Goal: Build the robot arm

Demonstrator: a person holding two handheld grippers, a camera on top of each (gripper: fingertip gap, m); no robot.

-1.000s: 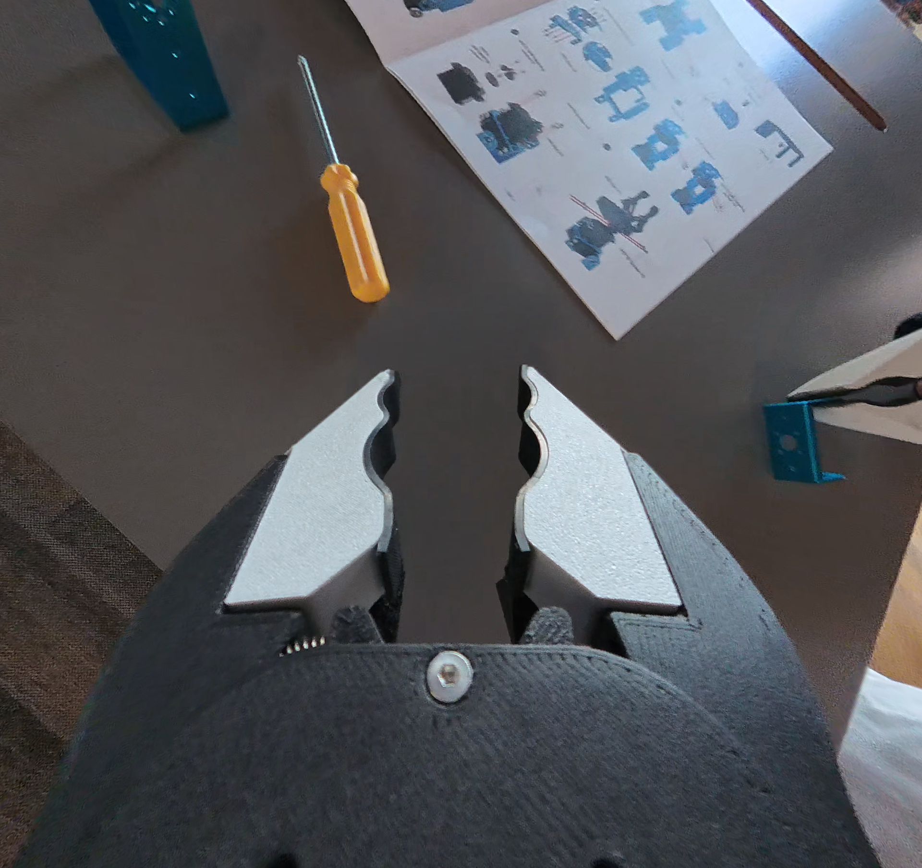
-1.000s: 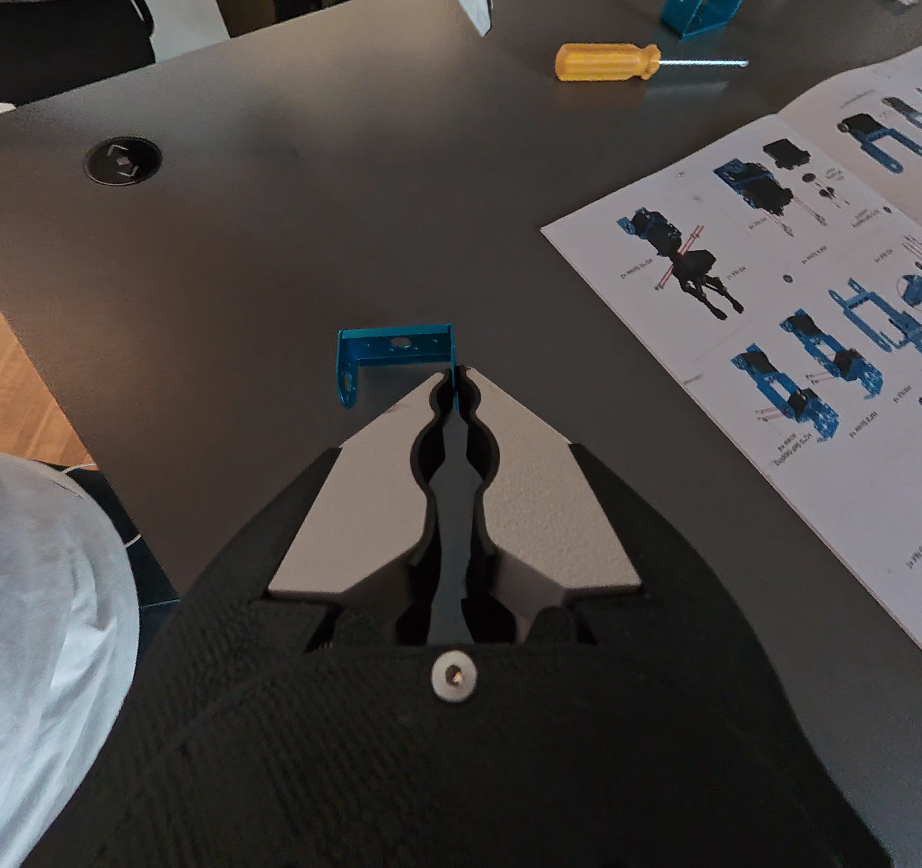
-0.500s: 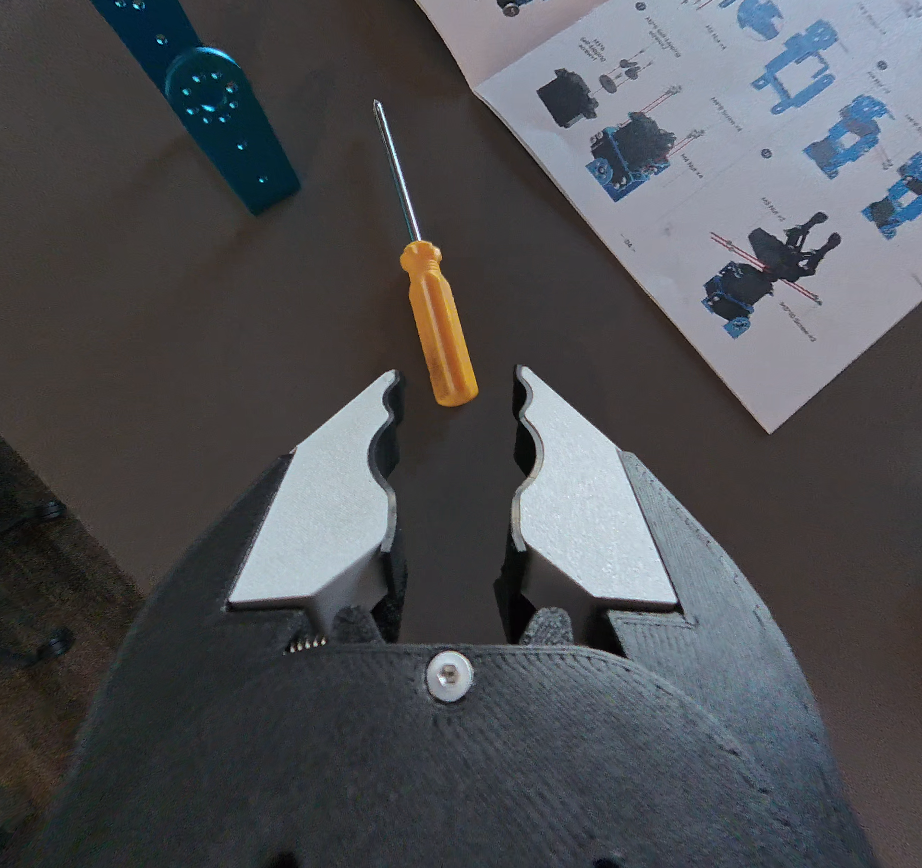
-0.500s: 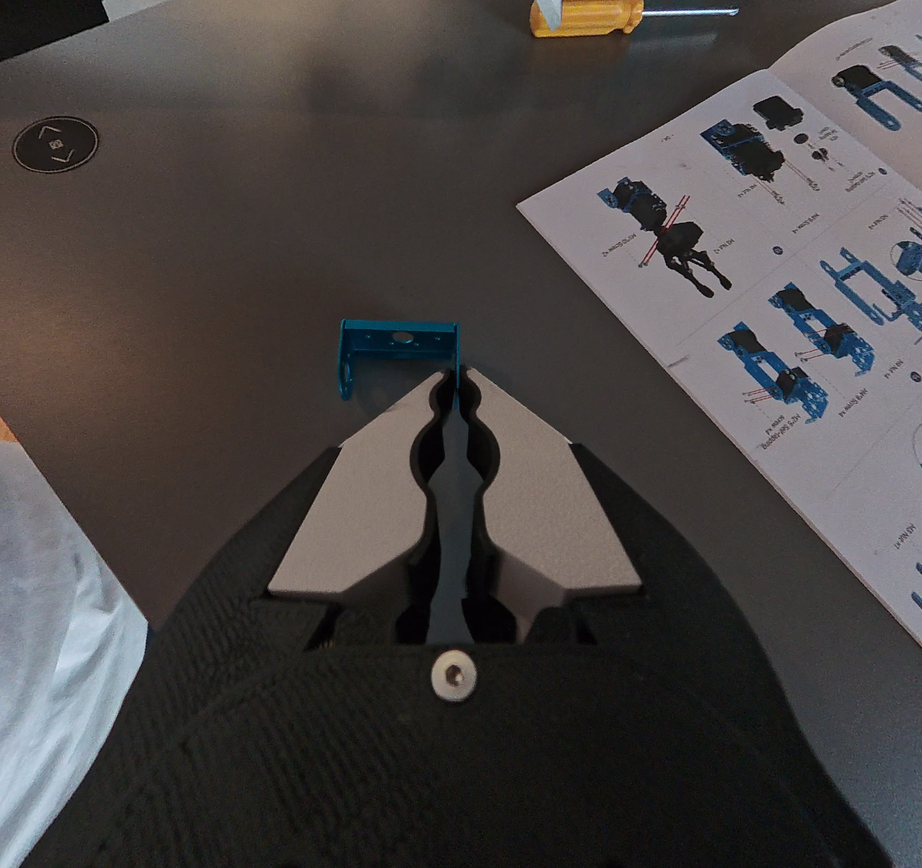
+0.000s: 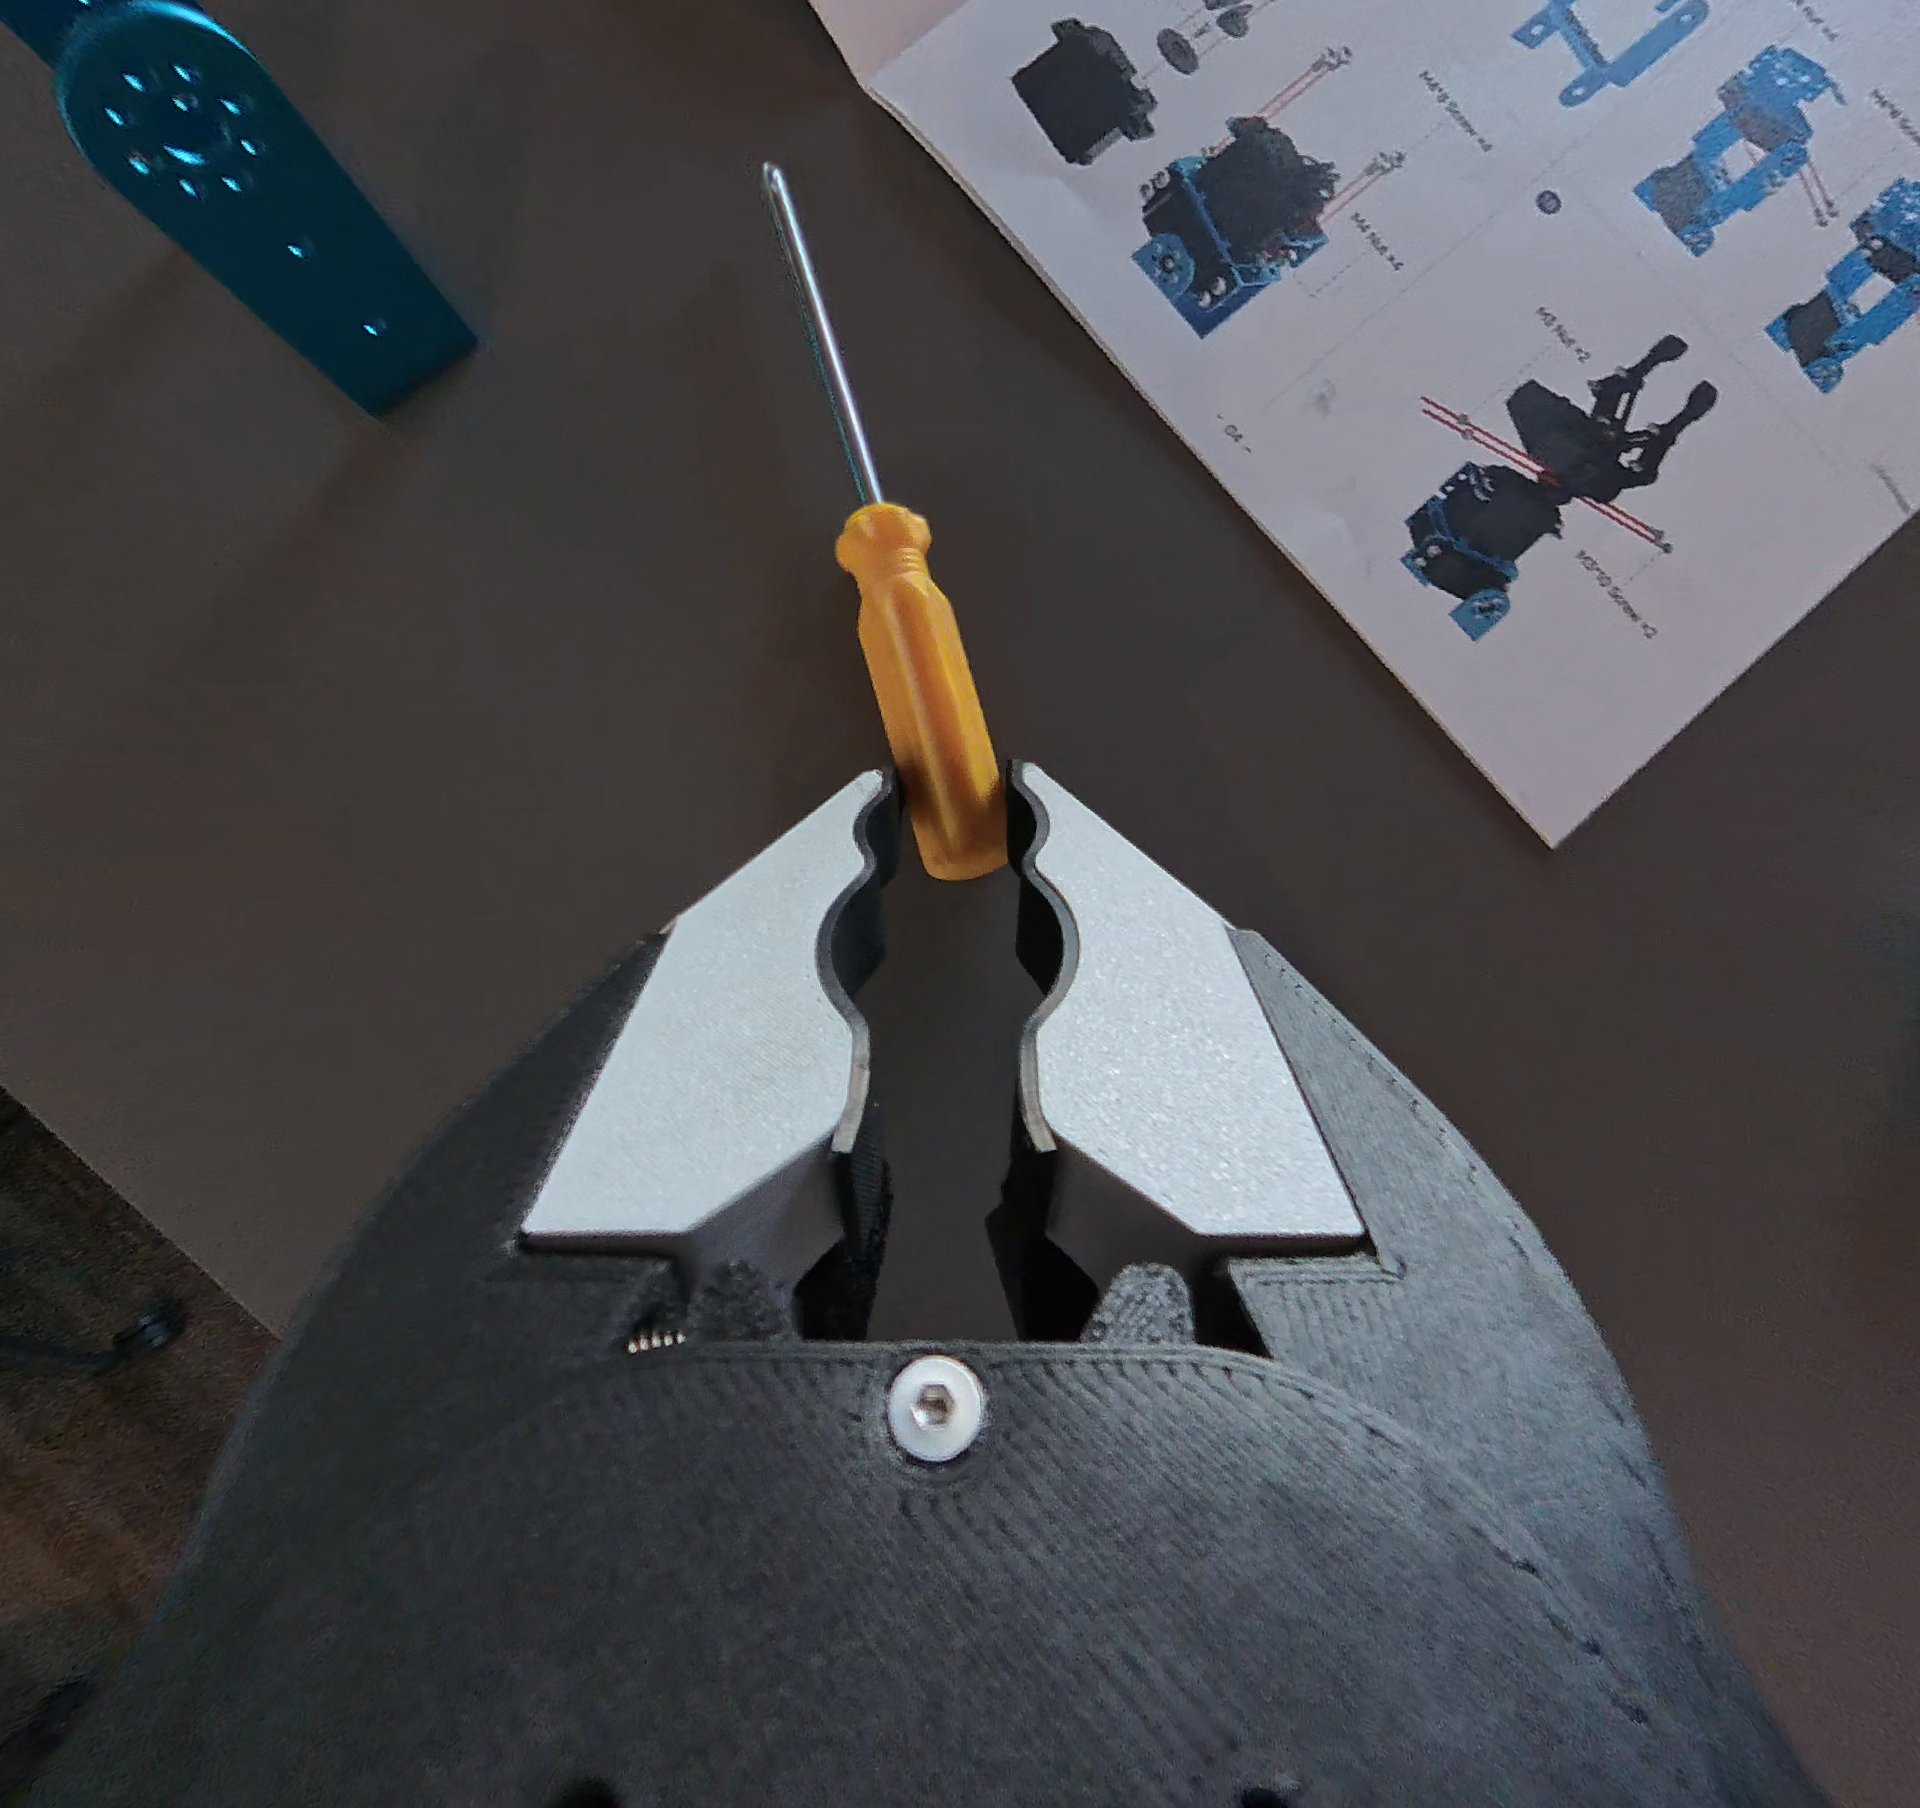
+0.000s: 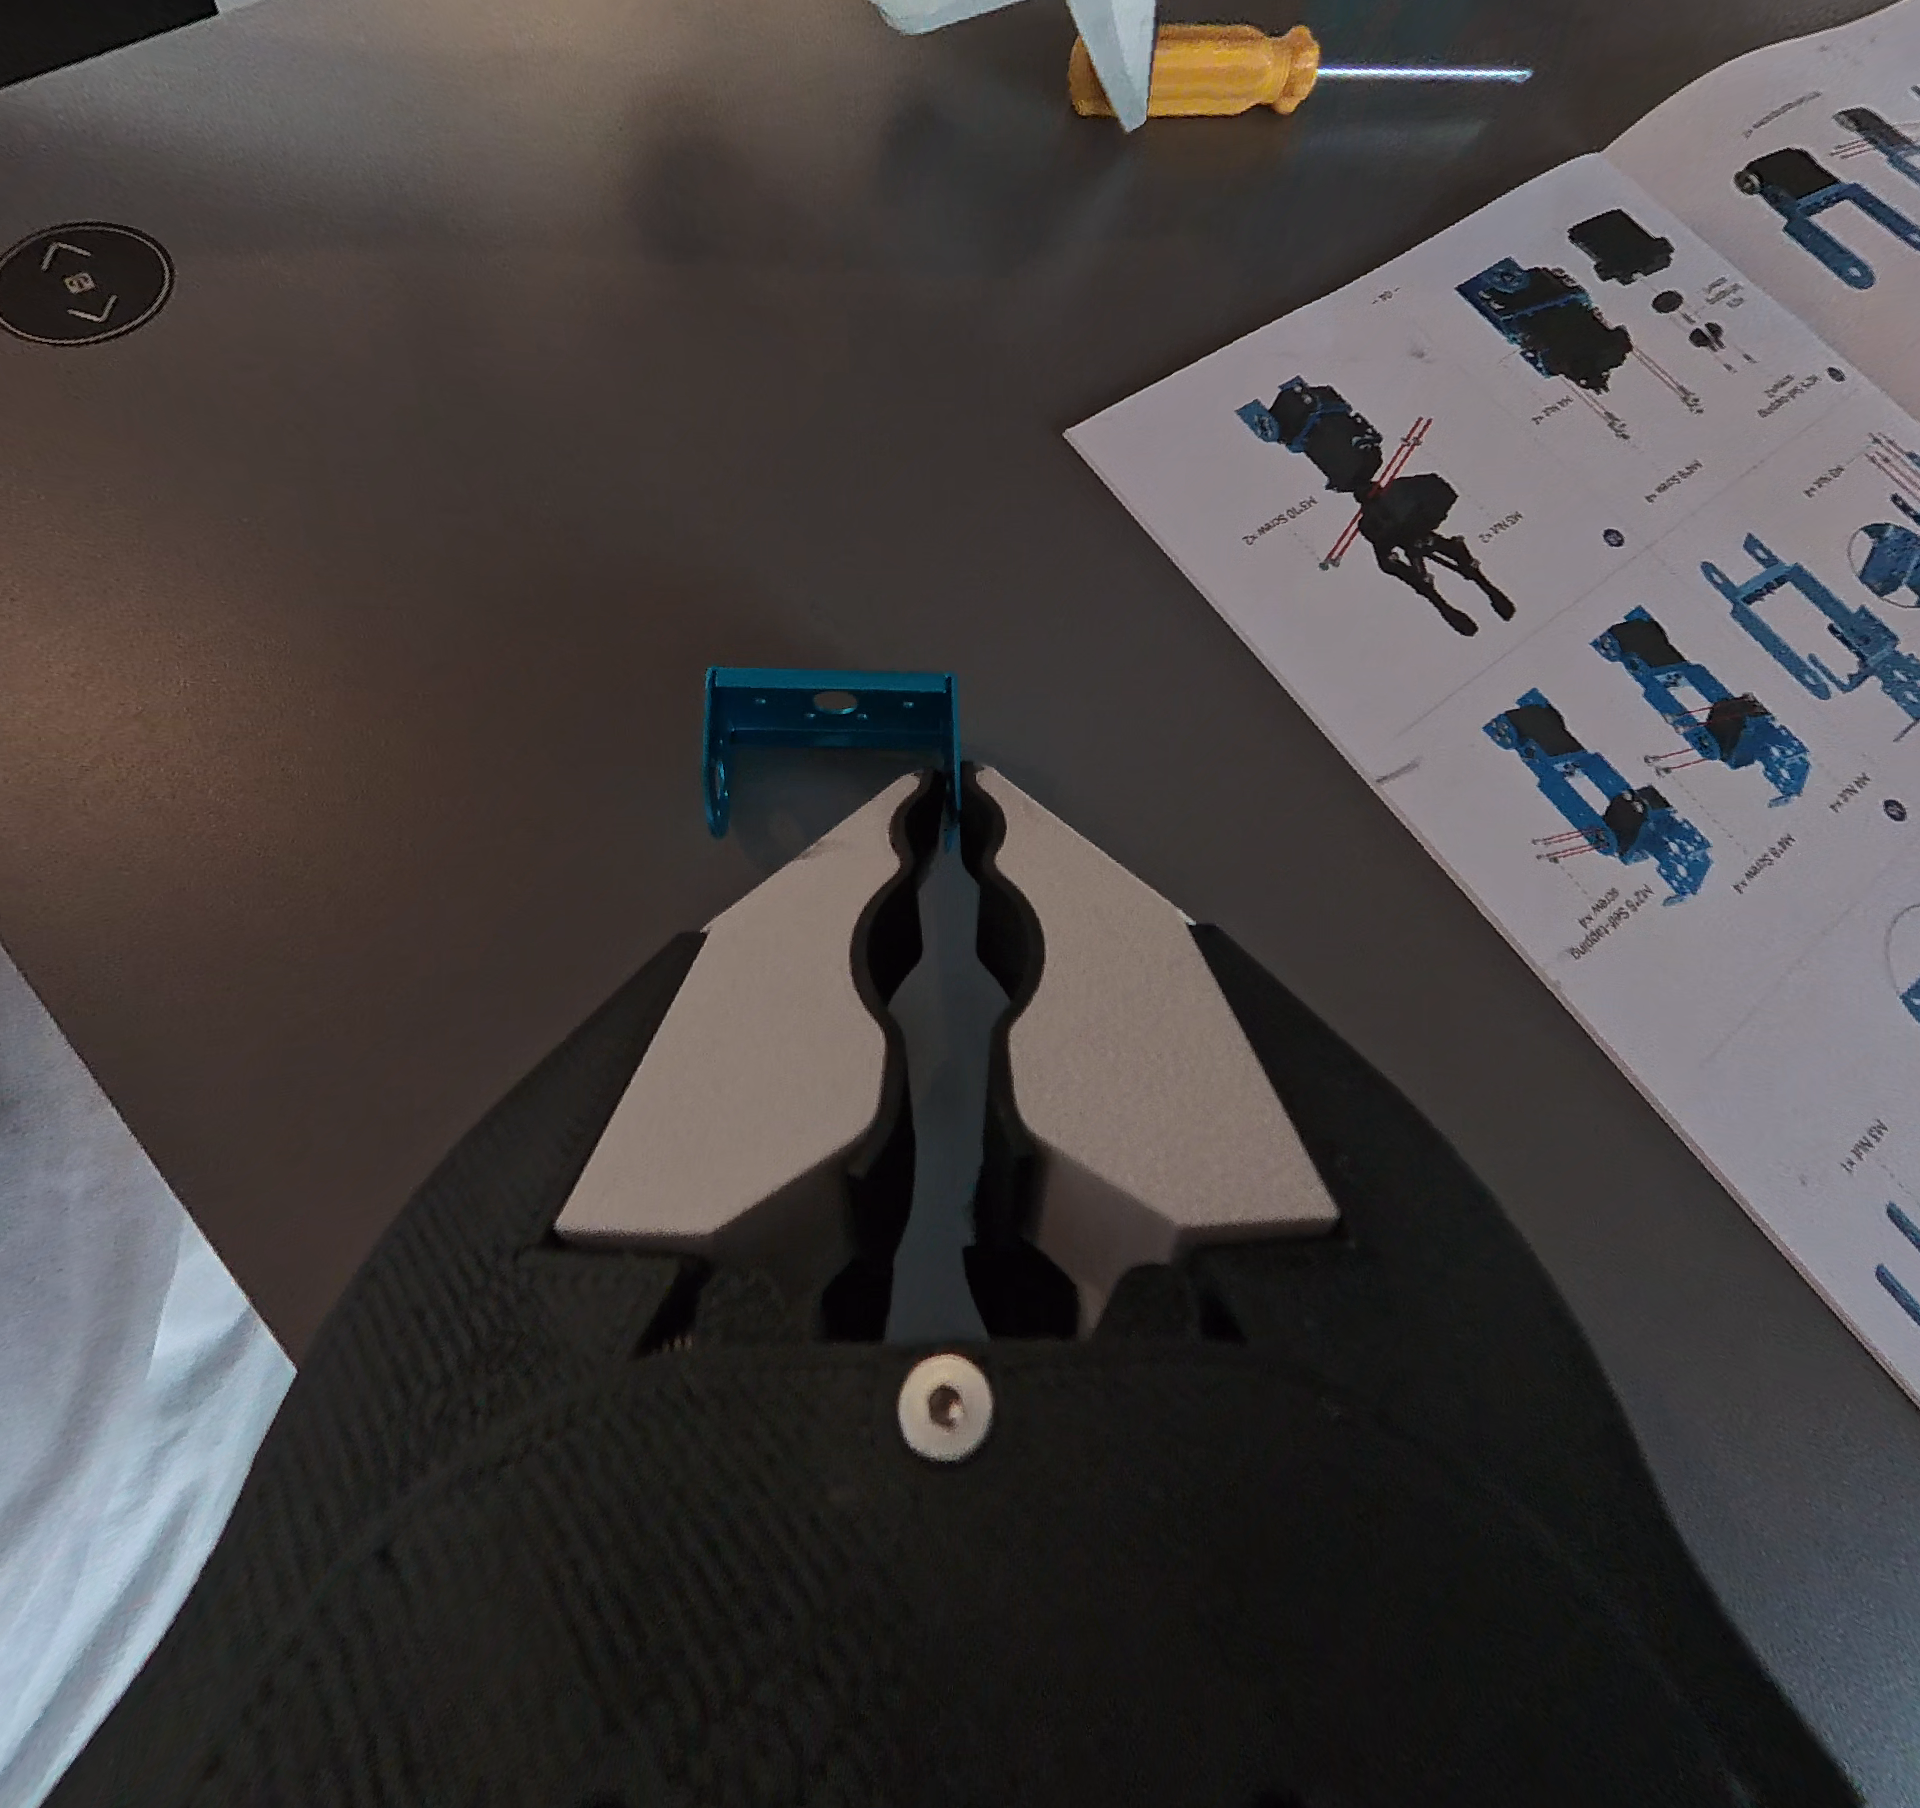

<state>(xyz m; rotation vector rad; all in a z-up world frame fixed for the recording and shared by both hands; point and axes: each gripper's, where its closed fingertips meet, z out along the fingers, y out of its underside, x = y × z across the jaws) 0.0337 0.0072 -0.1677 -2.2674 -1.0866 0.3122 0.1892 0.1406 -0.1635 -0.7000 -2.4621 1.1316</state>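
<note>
On the table (image 6: pixel 520 511), two tools (image 5: pixel 954 782) grip one screwdriver (image 5: pixel 920 678), one bracket (image 6: pixel 831 714).

From my right wrist feed, the left gripper's finger (image 6: pixel 1107 13) hides part of the screwdriver (image 6: pixel 1226 80) handle. My own fingertips cover one arm of the blue bracket (image 6: pixel 831 714). The instruction booklet (image 5: pixel 1455 304) runs off frame.

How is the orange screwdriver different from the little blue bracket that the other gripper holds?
The screwdriver has an orange plastic handle and a thin metal shaft; the bracket is blue metal, bent into a U with holes. The screwdriver lies flat on the table, its handle end between the left gripper's fingertips; the bracket is pinched by one side wall in the right gripper. Both are at a gripper's tips.
</note>
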